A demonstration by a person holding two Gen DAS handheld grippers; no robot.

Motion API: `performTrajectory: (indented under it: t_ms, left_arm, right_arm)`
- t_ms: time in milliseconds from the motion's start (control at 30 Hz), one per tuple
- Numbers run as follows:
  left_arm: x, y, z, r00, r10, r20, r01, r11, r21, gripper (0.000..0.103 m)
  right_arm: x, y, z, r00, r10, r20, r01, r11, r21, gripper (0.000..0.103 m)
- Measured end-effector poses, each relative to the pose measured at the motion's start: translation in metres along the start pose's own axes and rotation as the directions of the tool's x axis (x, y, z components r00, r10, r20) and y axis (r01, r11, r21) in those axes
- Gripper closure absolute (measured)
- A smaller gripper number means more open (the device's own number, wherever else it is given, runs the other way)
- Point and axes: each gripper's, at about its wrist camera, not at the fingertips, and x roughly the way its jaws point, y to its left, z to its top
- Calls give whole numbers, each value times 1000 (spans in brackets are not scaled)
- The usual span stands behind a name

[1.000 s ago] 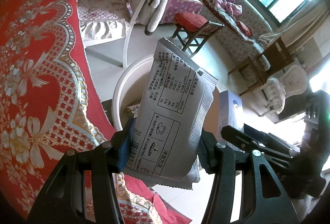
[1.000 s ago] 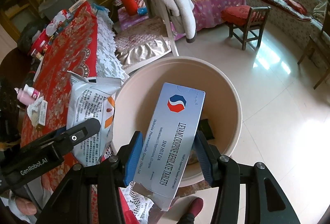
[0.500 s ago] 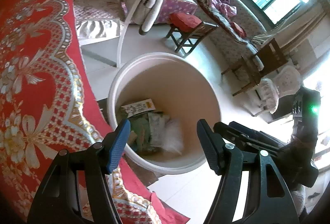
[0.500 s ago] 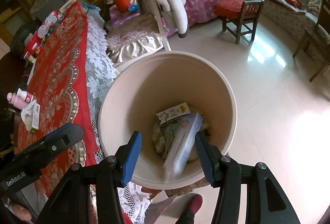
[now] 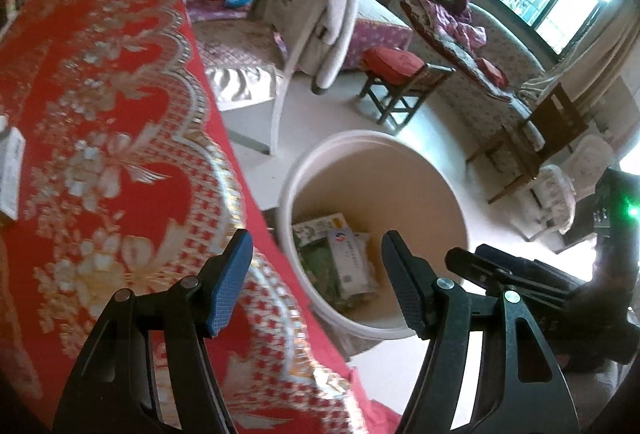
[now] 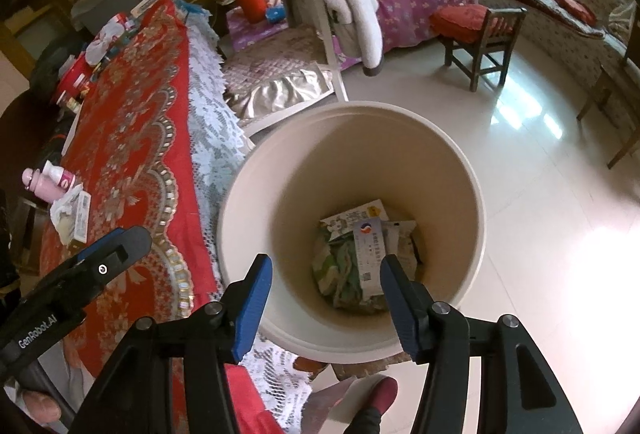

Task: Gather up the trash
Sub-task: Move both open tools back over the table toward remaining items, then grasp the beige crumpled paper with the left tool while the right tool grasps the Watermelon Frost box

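**Both grippers empty over the bin**

Left gripper [image 5: 316, 262] and right gripper [image 6: 326, 288] stand apart-jawed, holding nothing; both have just been widening. Trash box [image 6: 370, 254] lies in the bucket [image 6: 478, 194], red tablecloth [image 6: 132, 138] at nine o'clock.

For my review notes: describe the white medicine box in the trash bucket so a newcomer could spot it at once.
Beside the red tablecloth stands a cream bucket on the floor. The medicine box lies on top of crumpled wrappers at its bottom, the only flat white carton, with a red-and-blue round logo.
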Motion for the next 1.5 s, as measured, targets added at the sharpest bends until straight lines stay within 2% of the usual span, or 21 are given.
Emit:
performTrajectory:
  t_ms: [467,633,800,1100,1333,1500]
  left_arm:
    - [-42,68,-1,992,108,59,-103,992,-73,37]
    - [-61,105,-3,987,141,71,-131,983,-125,37]
    - [-79,148,-11,980,186,66,-170,967,-190,37]
    - [-109,236,-26,961,271,48,-244,919,-311,37]
    - [-120,294,-23,961,273,35,-239,891,-386,37]
    - [-112,324,-6,969,248,12,-224,893,-391,37]
  right_arm:
    - [9,75,5,998,64,-2,-64,993,-98,47]
    - [18,111,7,995,100,-16,-101,984,-145,42]
    - [34,155,6,990,132,-51,-140,969,-203,42]
    - [68,231,-3,976,183,-120,-210,937,-279,42]
    - [91,285,-8,965,202,-166,-247,912,-327,42]
    - [100,304,-6,964,197,-179,-248,909,-334,41]
